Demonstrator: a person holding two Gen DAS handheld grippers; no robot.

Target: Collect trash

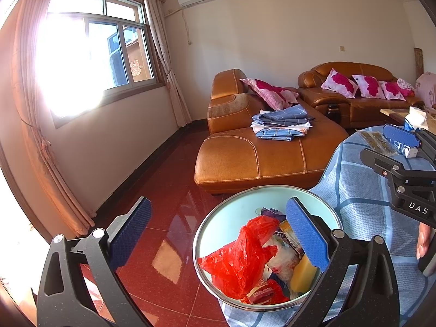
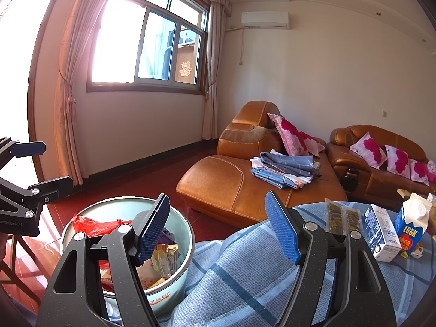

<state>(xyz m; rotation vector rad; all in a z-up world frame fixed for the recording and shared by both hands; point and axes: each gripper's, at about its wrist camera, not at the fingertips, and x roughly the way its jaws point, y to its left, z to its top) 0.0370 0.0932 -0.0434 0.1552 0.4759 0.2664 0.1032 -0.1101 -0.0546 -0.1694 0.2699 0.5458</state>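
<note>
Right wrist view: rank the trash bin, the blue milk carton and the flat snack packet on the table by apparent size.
1. trash bin, clearly largest.
2. blue milk carton.
3. snack packet, close to the carton in apparent size, so that order is unsure.

The lower part of the trash bin (image 2: 174, 234) is hidden behind the checked blue tablecloth (image 2: 245, 278), and its printed lettering is cut short by the cloth. Part of the bin's contents is covered by the red plastic bag (image 1: 239, 261) and by a blue finger pad (image 1: 306, 234) of the left gripper (image 1: 218, 234). The window panes (image 1: 68, 62) are washed out by glare. A person's hand (image 1: 423, 241) is cut off at the right edge. The small print on the white carton (image 2: 381, 231) cannot be read.
</note>
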